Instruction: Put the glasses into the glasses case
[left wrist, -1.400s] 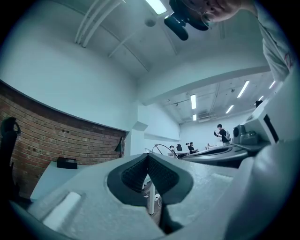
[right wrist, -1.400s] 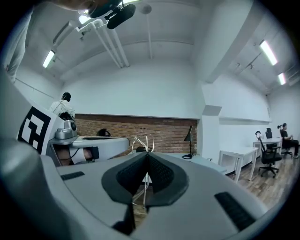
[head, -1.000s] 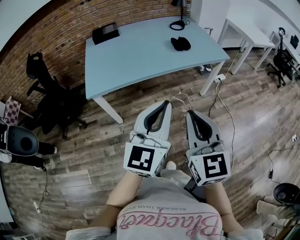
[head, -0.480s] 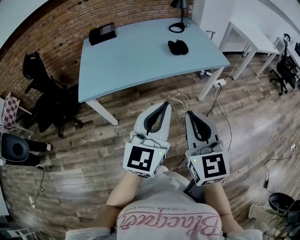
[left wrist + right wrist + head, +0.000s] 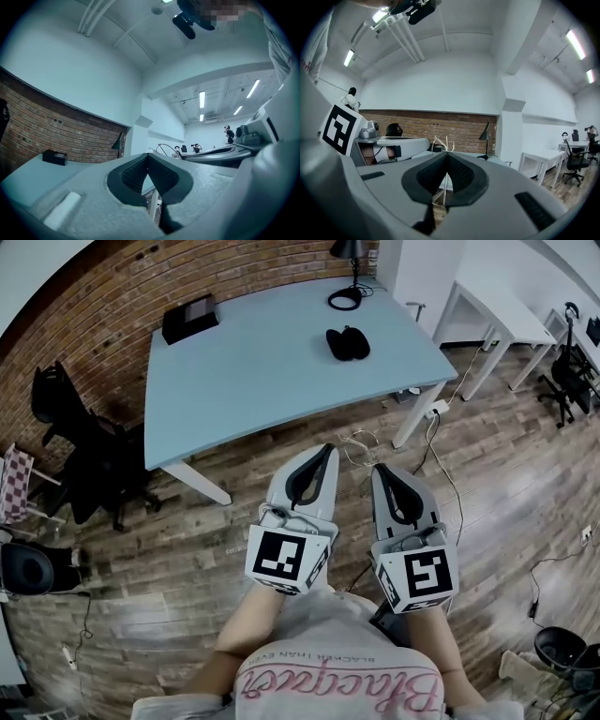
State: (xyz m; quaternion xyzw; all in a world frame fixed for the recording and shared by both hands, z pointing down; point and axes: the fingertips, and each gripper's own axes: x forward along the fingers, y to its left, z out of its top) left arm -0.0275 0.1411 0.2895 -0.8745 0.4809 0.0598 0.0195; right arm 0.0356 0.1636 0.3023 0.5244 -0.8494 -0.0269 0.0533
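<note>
A small black lump (image 5: pixel 347 341) lies on the pale blue table (image 5: pixel 262 362) towards its far right; it looks like the glasses case, and I cannot make out the glasses separately. Both grippers are held side by side over the wooden floor, well short of the table's near edge. My left gripper (image 5: pixel 328 448) is shut with nothing in it, and its jaws meet at the tip (image 5: pixel 148 155) in the left gripper view. My right gripper (image 5: pixel 379 468) is likewise shut and empty (image 5: pixel 447 154).
A black box (image 5: pixel 189 318) sits at the table's far left corner and a black desk lamp (image 5: pixel 349 268) at the far right. Black office chairs (image 5: pixel 89 456) stand to the left, white tables (image 5: pixel 497 310) to the right. Cables (image 5: pixel 441 460) trail across the floor by the table leg.
The head view has shifted: the table and the things on it have slid a little left and up in the picture. Both grippers keep their pose and stay shut.
</note>
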